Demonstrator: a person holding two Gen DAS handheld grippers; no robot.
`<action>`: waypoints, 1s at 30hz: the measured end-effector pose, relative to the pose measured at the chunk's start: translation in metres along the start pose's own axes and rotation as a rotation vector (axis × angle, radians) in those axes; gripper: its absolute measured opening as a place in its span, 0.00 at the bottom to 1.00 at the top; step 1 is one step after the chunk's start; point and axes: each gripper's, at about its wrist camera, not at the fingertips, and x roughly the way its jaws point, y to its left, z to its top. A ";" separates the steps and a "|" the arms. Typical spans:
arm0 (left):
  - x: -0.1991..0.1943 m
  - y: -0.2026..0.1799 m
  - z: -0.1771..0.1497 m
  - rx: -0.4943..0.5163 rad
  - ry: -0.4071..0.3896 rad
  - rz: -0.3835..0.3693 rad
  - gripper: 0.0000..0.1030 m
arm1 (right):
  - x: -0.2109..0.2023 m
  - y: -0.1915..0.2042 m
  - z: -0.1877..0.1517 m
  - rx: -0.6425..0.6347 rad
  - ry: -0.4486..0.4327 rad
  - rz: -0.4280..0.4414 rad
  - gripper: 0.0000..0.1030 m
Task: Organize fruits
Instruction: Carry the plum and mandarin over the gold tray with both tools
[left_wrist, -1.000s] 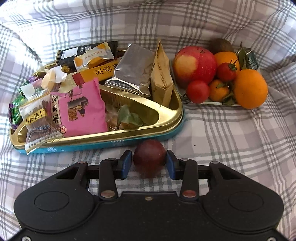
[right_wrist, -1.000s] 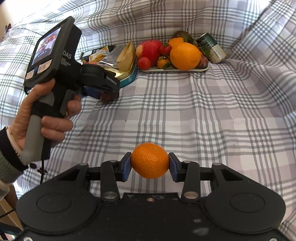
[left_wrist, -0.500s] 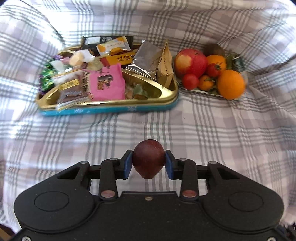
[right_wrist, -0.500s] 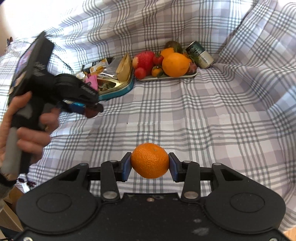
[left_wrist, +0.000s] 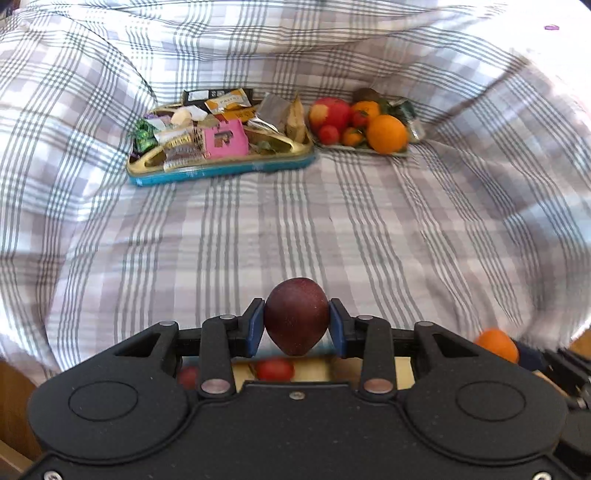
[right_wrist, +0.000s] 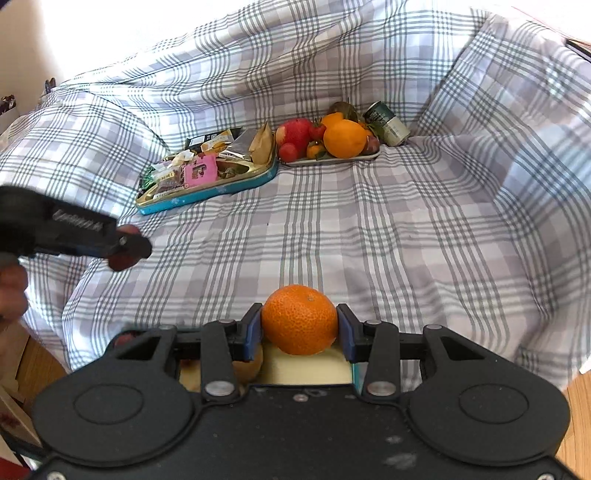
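My left gripper (left_wrist: 296, 326) is shut on a dark red plum (left_wrist: 296, 314), its blue pads pressed on both sides. My right gripper (right_wrist: 299, 330) is shut on a small orange mandarin (right_wrist: 299, 318). Both hang over the near edge of the checked cloth (left_wrist: 295, 221). Below each gripper shows a pale yellow surface (right_wrist: 306, 369) with red fruits (left_wrist: 275, 369) and a brownish fruit (right_wrist: 251, 367) on it. The left gripper (right_wrist: 127, 249) with its plum also appears at the left of the right wrist view. The mandarin (left_wrist: 496, 343) shows at the right of the left wrist view.
At the back of the cloth stands a gold and blue tin (left_wrist: 221, 171) full of snack packets. To its right is a small tray (right_wrist: 332, 160) piled with an apple, tomatoes and oranges, and a green can (right_wrist: 386, 123) lies beside it. A hand (right_wrist: 11, 288) holds the left gripper.
Both grippers have drawn back and up from the tin and fruit tray, each keeping its fruit. The tin and tray now look much smaller, and a pale surface with fruits shows beneath the fingers.
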 end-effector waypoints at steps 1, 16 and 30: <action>-0.004 -0.002 -0.008 0.002 0.001 -0.004 0.44 | -0.004 0.000 -0.005 0.003 0.000 0.000 0.42; -0.039 -0.034 -0.099 0.074 0.018 -0.034 0.44 | -0.050 0.008 -0.044 -0.017 -0.021 0.016 0.42; -0.028 -0.027 -0.125 0.047 0.102 0.015 0.44 | -0.050 0.018 -0.050 -0.038 0.053 0.070 0.42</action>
